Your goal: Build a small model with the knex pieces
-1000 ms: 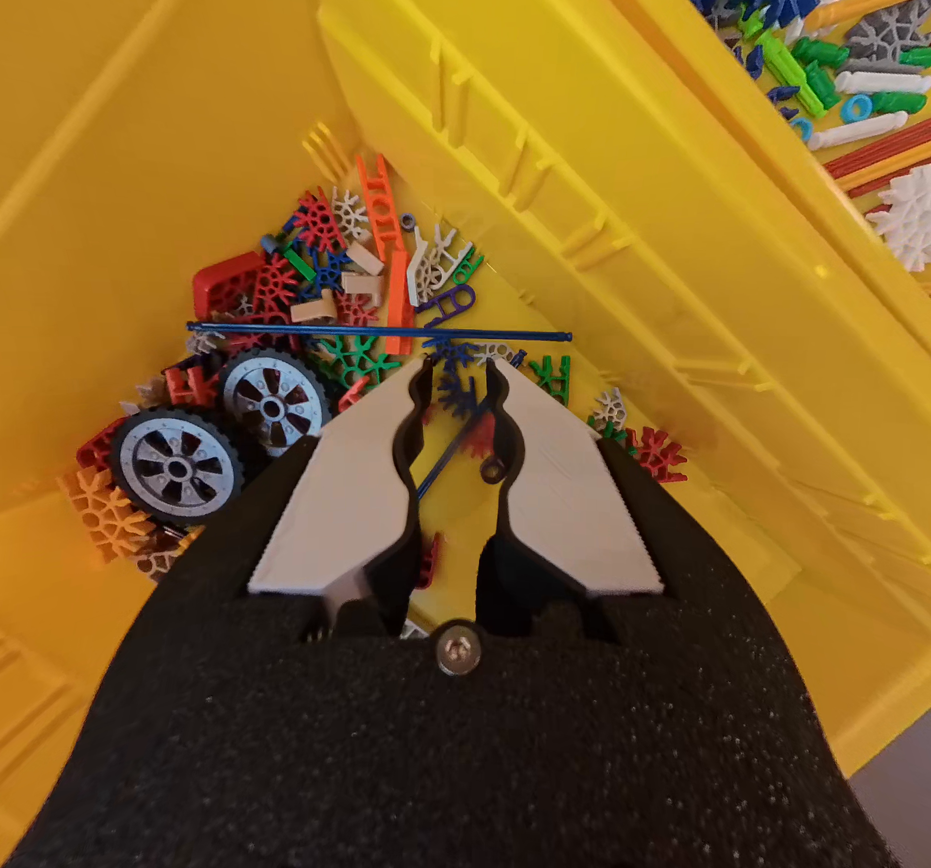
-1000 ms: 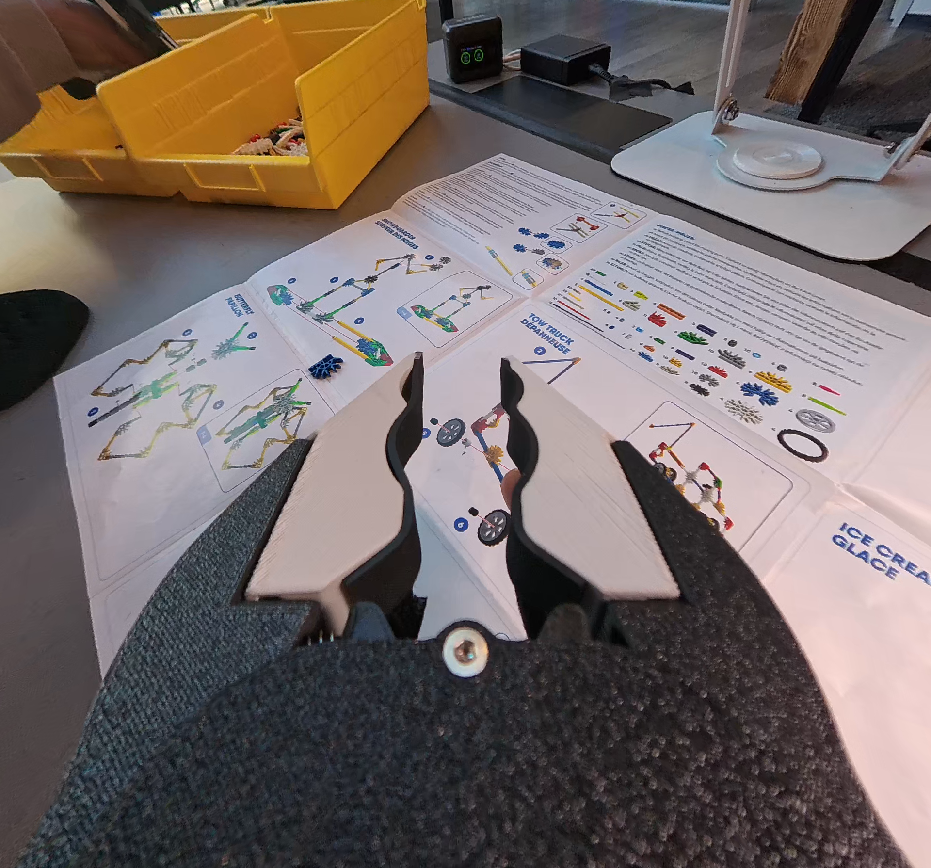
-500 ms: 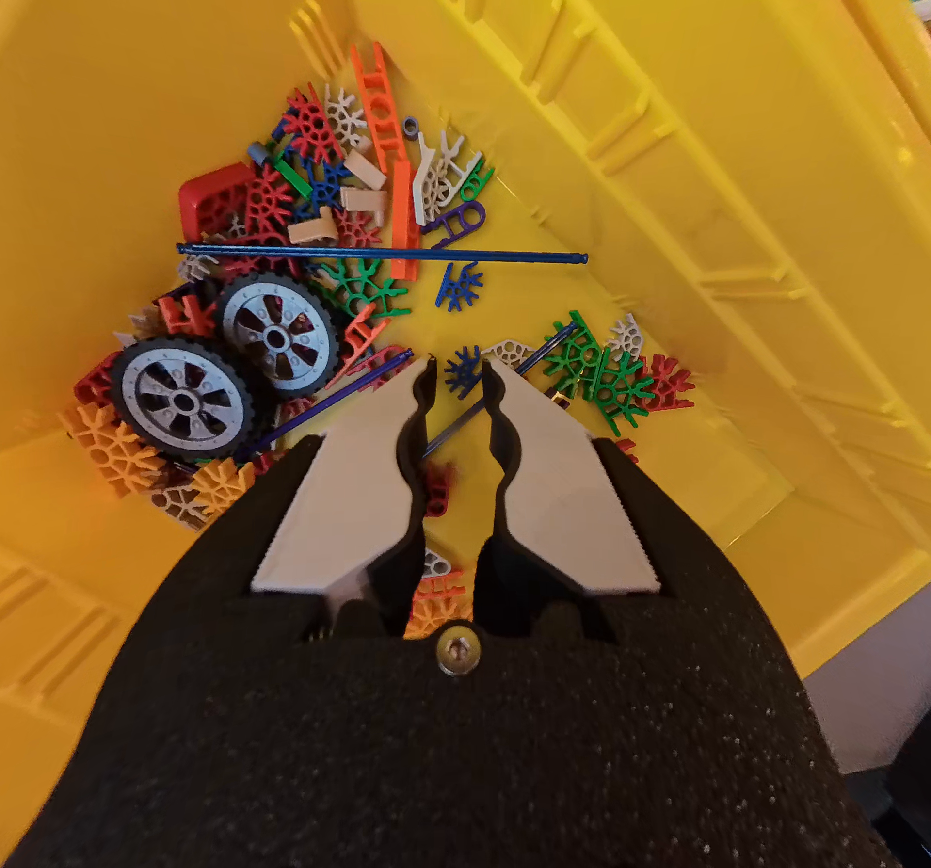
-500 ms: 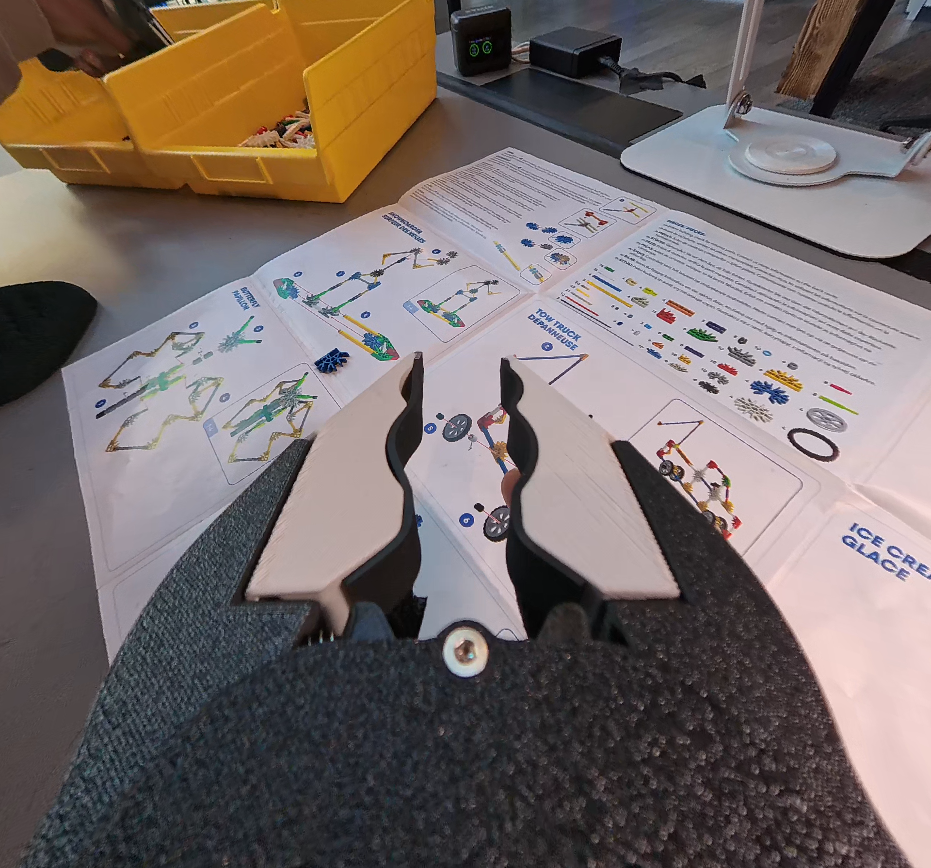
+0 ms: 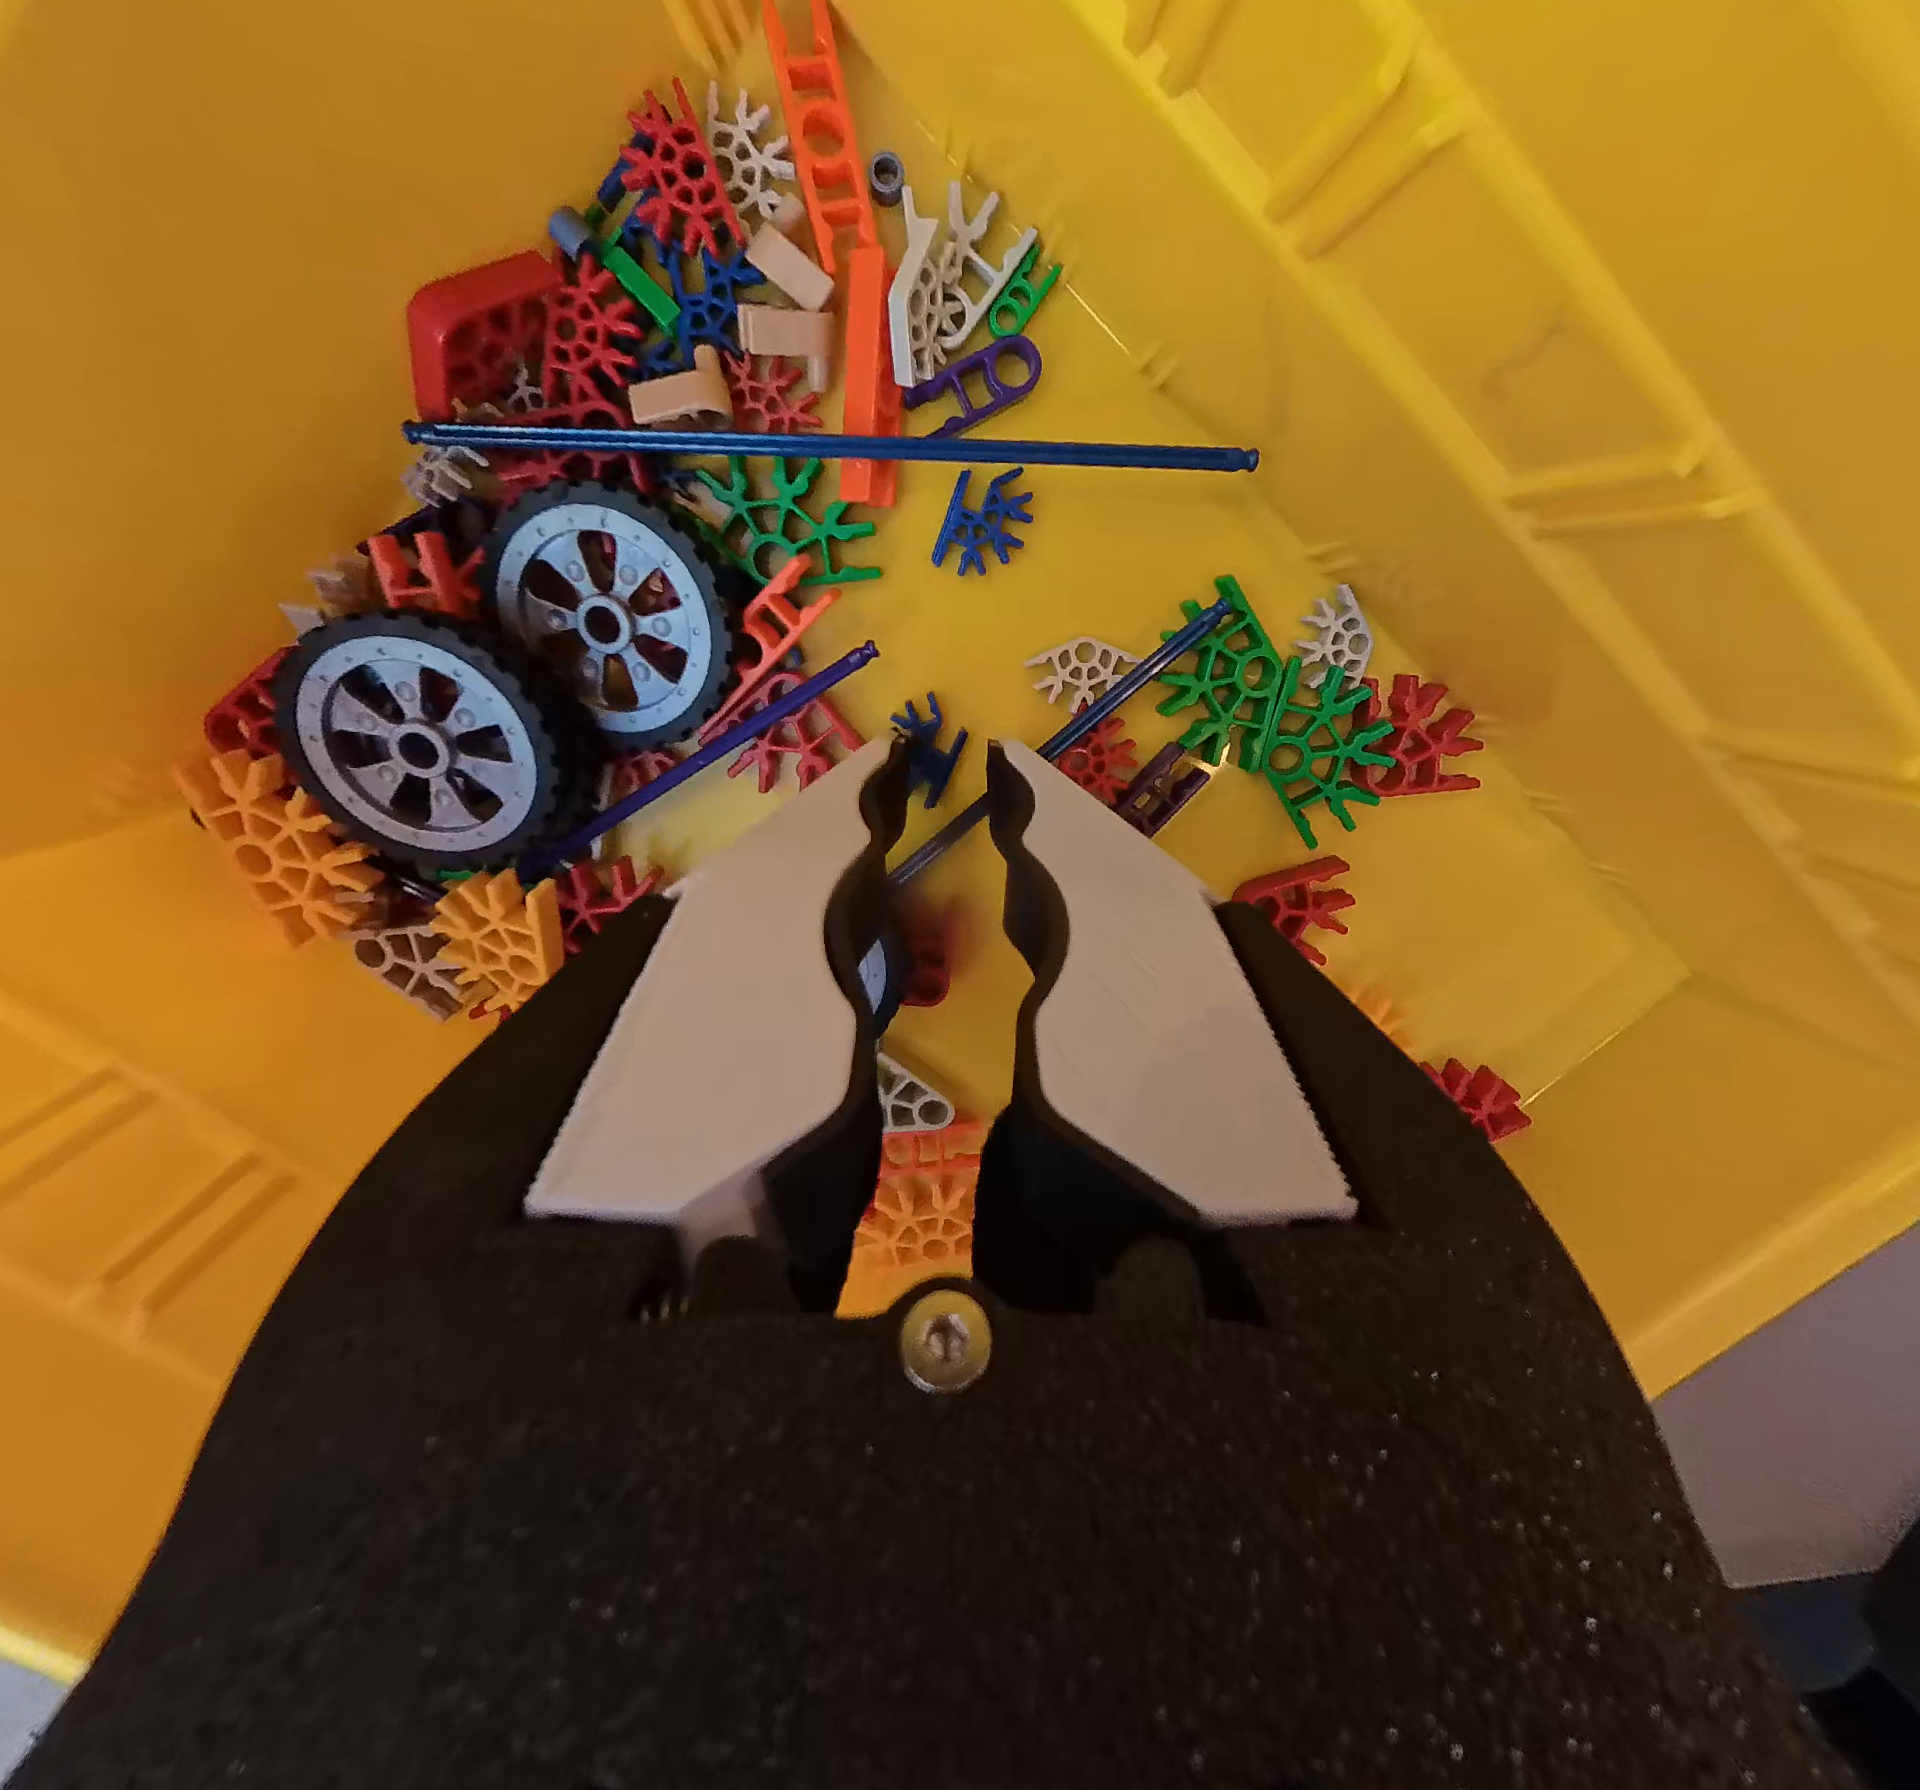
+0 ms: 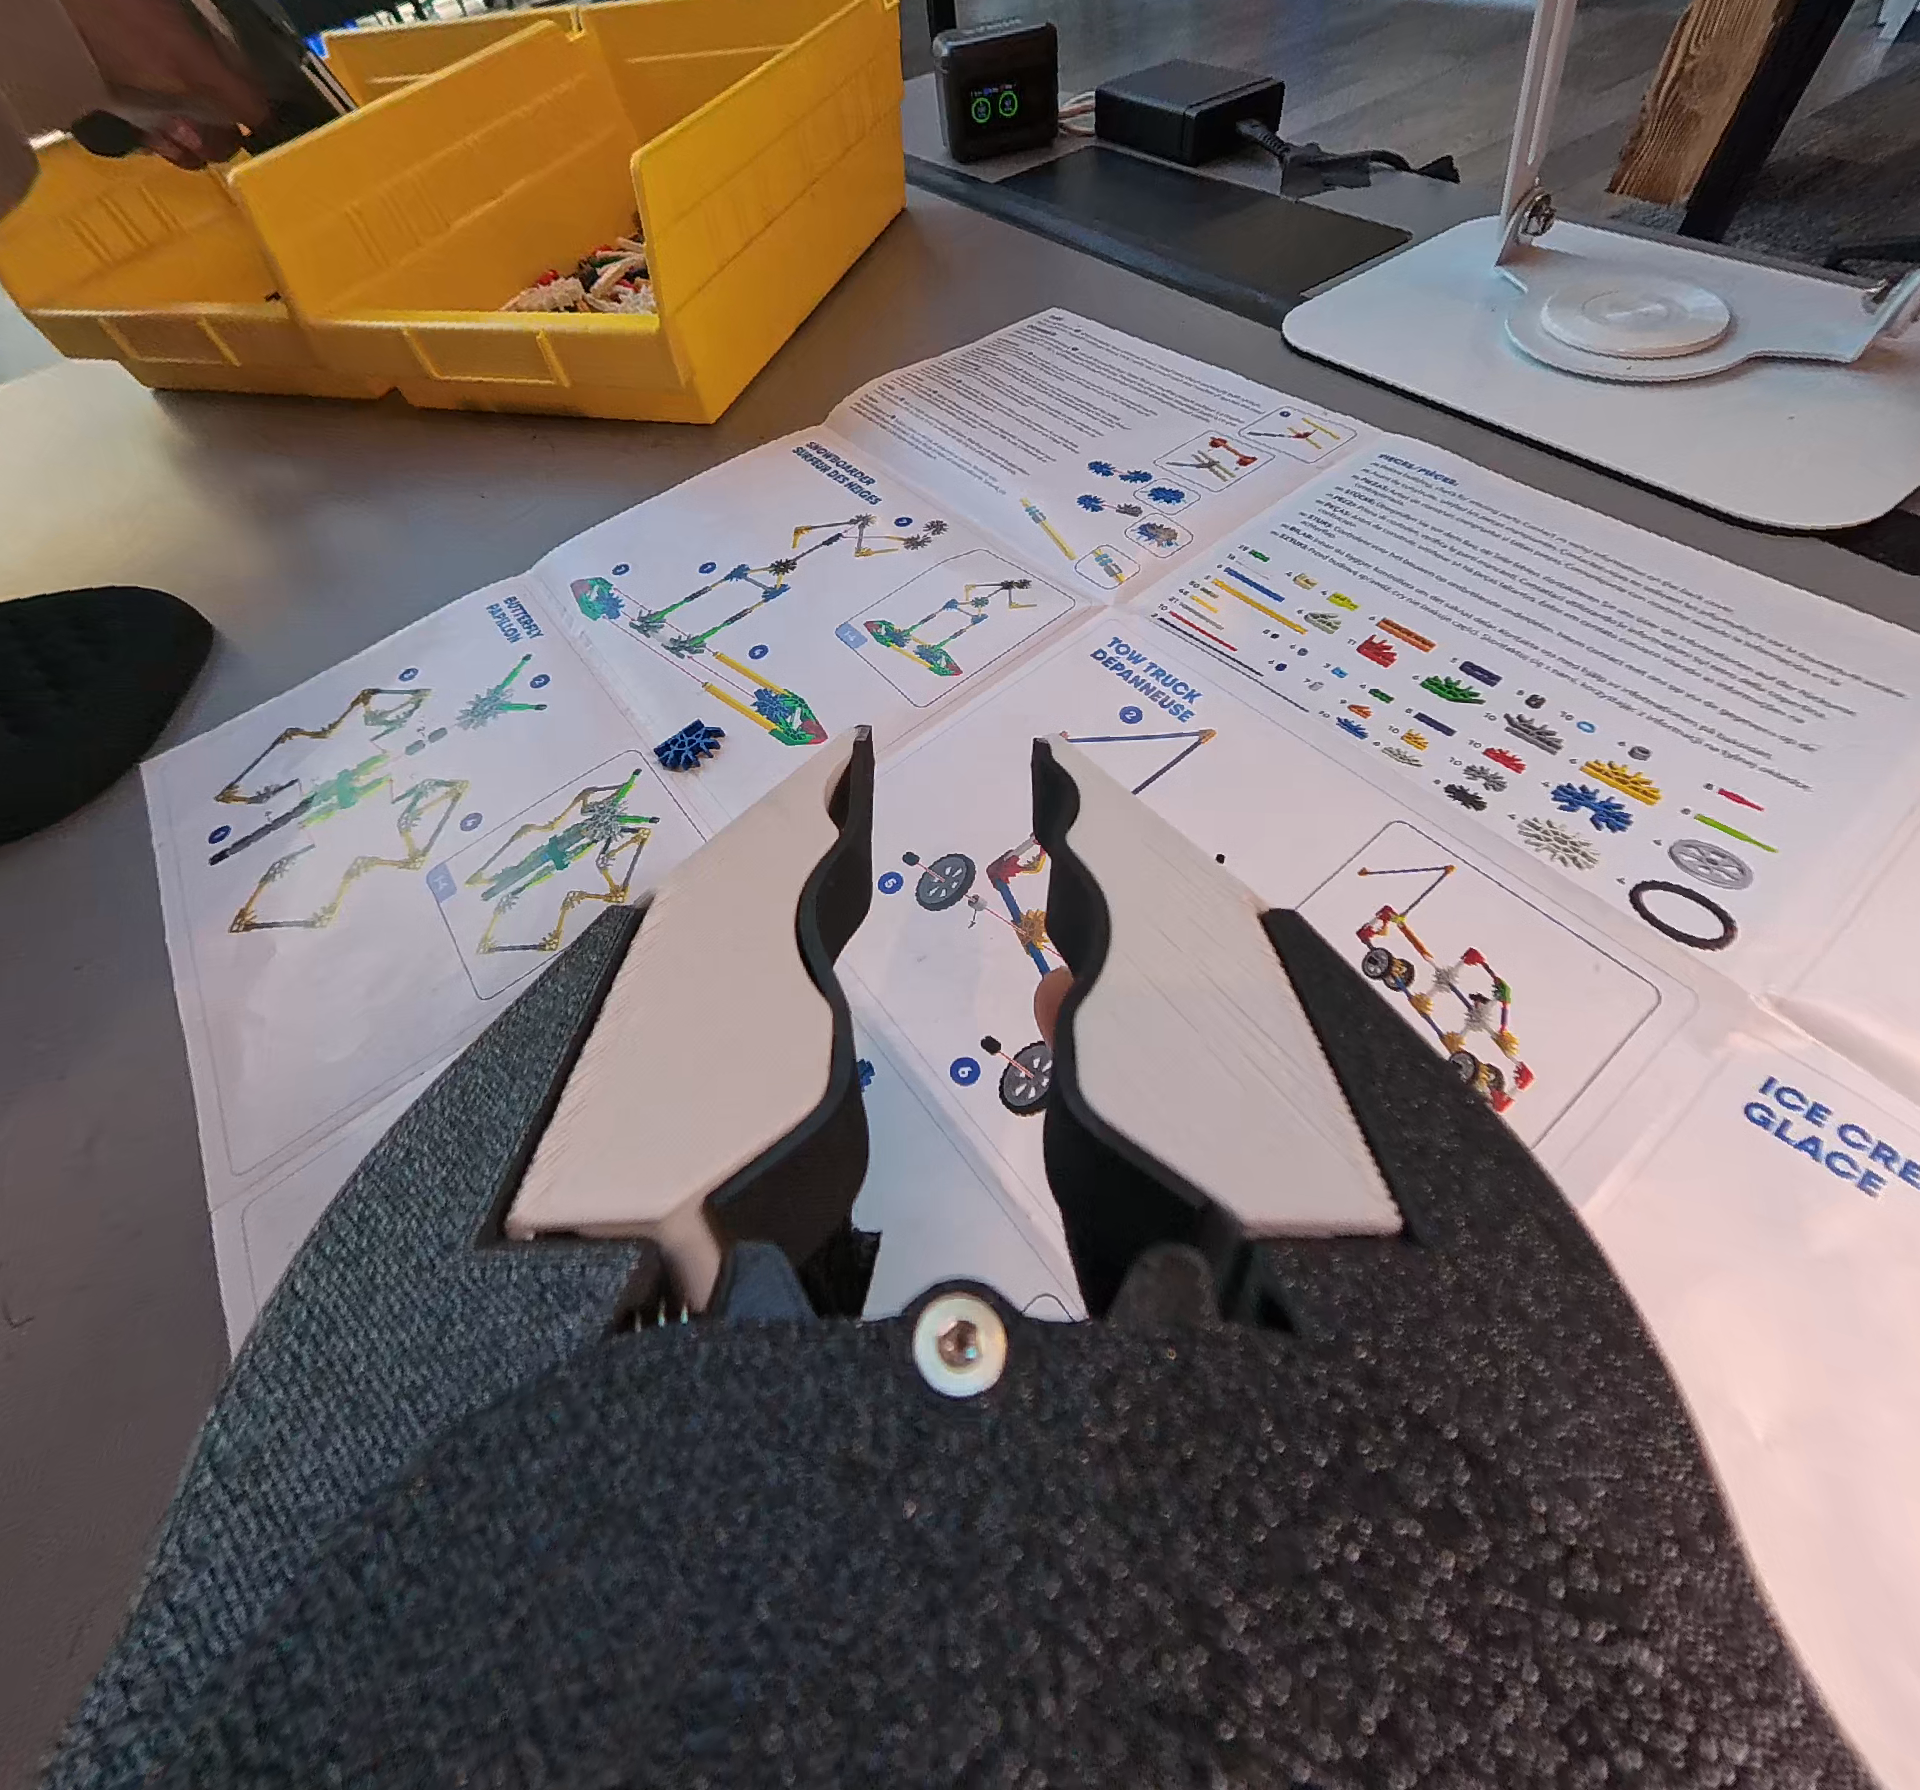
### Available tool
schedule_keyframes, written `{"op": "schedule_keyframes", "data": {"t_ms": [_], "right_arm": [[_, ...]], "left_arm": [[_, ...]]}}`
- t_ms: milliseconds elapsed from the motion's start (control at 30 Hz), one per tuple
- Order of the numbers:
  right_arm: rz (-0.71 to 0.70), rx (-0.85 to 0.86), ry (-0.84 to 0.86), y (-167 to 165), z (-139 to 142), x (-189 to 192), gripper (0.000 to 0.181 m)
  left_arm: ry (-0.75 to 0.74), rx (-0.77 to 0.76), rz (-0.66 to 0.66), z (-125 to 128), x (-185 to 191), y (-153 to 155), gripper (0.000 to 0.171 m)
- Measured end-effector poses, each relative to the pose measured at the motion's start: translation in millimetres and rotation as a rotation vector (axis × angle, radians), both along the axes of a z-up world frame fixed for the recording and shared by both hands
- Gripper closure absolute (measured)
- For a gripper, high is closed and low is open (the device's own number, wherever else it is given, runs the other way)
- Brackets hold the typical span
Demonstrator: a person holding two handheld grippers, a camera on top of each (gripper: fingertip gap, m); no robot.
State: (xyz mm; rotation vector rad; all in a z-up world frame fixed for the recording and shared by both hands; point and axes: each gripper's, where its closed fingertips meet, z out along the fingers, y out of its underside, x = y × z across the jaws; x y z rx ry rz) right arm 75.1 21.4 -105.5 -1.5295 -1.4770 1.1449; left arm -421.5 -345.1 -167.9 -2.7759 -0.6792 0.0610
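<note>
Inside ribbed yellow bin point(image 5: 1351, 306), snowflake-shaped plastic connectors point(image 5: 1278, 712), spoked wheels point(image 5: 608, 620)

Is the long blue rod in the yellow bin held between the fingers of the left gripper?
No, the long blue rod lies on the pile in the yellow bin, well beyond the left gripper, whose jaws are open.

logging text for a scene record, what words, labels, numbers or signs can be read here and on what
I can't copy out writing; this is where it stands.
Paper instruction sheet: blue headings, numbered circles, blocks of small print.
Small black device: green marks on its screen, too small to read.
Yellow bins and toy parts: none visible.
</note>
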Motion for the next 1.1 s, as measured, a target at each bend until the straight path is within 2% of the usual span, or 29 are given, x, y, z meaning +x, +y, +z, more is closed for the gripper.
{"op": "schedule_keyframes", "data": {"t_ms": [333,633,1100], "right_arm": [[-0.005,-0.006,-0.001,1,0,2,0.152],[-0.006,-0.016,-0.005,2,-1,2,0.152],[-0.006,-0.025,-0.002,3,-1,2,0.152]], "left_arm": [[0.019,0.024,-0.013,10,-5,2,0.159],[0.010,-0.030,-0.074,-1,1,-2,0.158],[0.041,-0.065,-0.080,-1,-5,0,0.159]]}}
